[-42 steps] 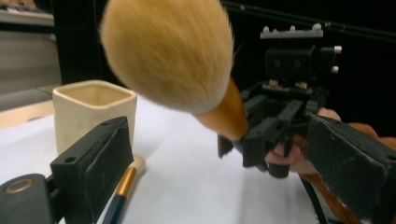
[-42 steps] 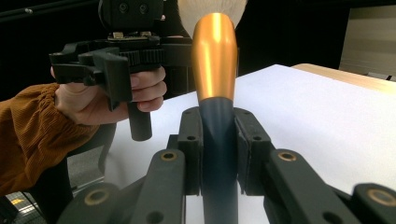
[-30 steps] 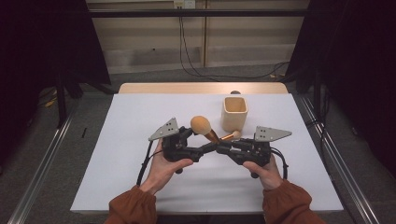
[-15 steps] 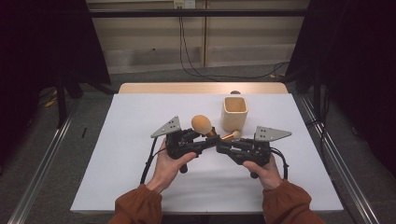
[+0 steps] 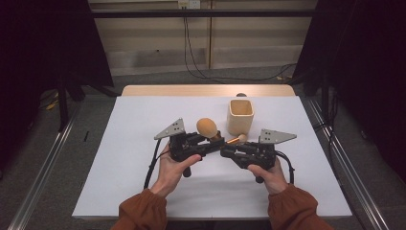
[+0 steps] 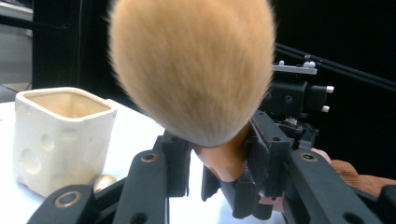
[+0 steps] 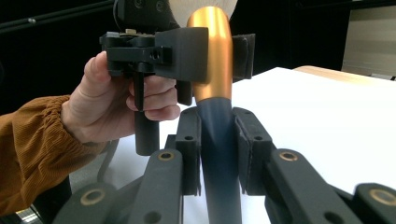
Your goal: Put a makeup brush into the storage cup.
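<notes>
My right gripper (image 7: 217,140) pinches makeup brush (image 5: 208,128) handle; left gripper (image 6: 219,163), jaws just closing, clamps ferrule for handover near cup (image 5: 240,116).

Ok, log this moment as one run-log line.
stage: brush handover above table | left gripper: jaws just closed on copper collar | right gripper: shut on dark handle | cup: upright beside brush
</notes>
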The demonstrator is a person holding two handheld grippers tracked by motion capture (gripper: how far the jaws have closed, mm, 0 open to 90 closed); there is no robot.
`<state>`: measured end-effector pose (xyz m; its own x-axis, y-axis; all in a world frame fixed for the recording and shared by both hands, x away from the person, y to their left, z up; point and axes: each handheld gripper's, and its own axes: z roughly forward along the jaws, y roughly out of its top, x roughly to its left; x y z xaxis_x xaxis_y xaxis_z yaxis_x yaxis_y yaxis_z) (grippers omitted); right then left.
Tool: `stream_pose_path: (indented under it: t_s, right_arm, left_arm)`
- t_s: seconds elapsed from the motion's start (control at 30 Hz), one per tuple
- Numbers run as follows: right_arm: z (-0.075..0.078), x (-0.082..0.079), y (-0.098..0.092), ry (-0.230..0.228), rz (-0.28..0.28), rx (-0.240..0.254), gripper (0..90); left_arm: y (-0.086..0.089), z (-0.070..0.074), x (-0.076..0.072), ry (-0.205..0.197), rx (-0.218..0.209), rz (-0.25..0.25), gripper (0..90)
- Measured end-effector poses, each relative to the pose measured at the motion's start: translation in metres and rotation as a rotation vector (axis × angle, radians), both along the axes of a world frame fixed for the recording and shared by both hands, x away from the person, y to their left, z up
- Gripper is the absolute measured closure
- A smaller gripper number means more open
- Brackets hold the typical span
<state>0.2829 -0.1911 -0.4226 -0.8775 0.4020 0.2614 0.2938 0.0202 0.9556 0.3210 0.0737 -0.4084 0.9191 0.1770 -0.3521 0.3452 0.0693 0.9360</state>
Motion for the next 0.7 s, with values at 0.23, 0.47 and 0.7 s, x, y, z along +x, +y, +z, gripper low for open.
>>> stream_pose_path:
  t_s: [0.23, 0.47, 0.7]
  right_arm:
    - [0.001, 0.000, 0.002, -0.008, -0.008, -0.028, 71.3]
    - [0.002, -0.001, 0.001, -0.012, -0.024, -0.043, 60.2]
    - [0.002, -0.002, 0.000, -0.008, -0.030, -0.049, 41.0]
  left_arm:
    - [0.000, 0.002, -0.001, -0.013, 0.025, -0.003, 65.2]
    - [0.008, 0.004, 0.001, -0.011, 0.034, 0.011, 65.7]
    - [0.018, 0.009, 0.004, -0.015, 0.067, 0.054, 65.7]
